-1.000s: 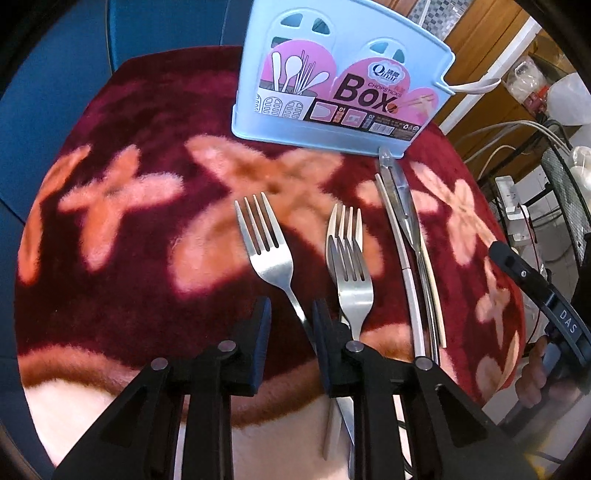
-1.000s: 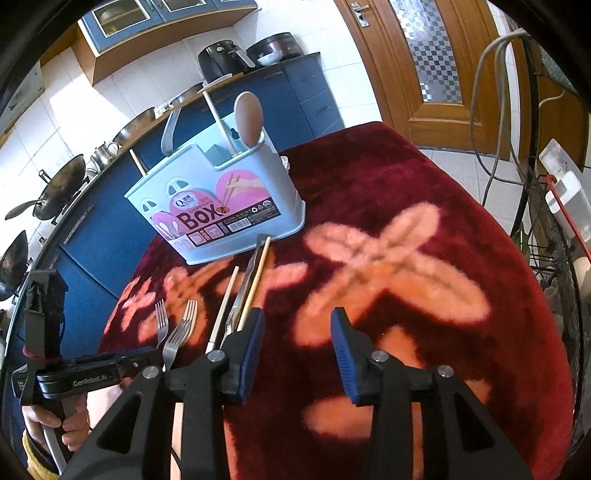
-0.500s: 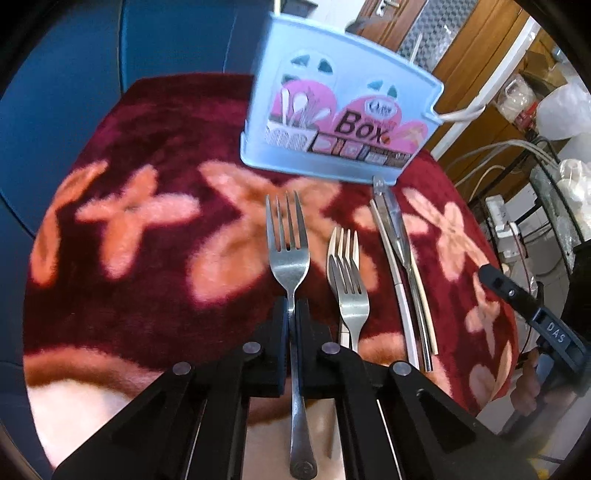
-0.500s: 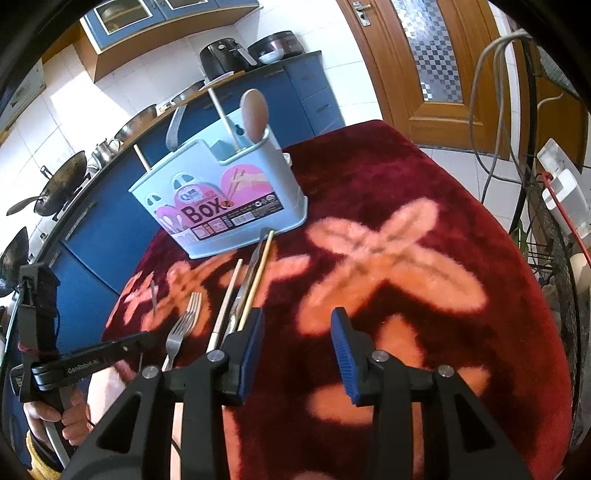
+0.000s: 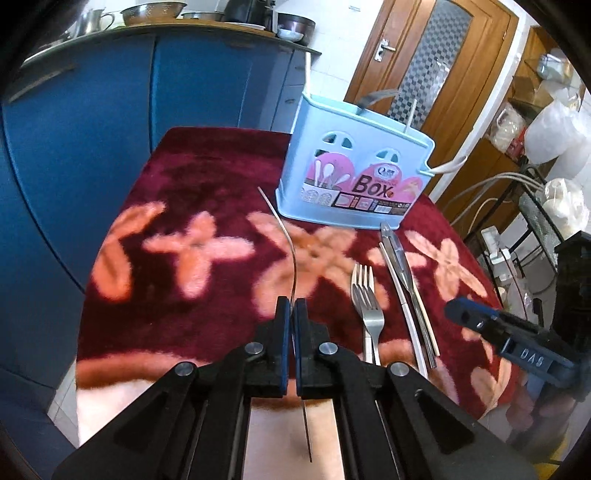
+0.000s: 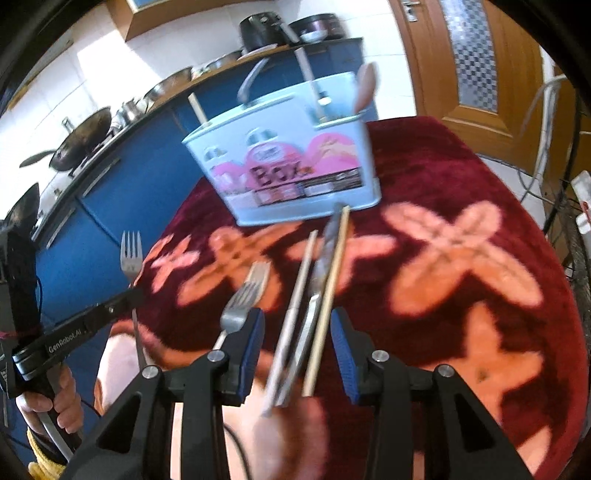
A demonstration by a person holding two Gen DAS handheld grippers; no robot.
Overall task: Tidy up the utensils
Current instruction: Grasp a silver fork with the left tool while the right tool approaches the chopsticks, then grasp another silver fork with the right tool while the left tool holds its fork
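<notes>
Around me it's a kitchen: blue cabinets run along the back under a dark countertop, crowded with woks and pans and steel bowls. White tiled wall above, bright with daylight. Off to the side stands a wooden door with a checkered glass panel (a metal handle on it too). The table wears a deep red plush cloth with orange flowers, and pale cables trail past a wire rack.
</notes>
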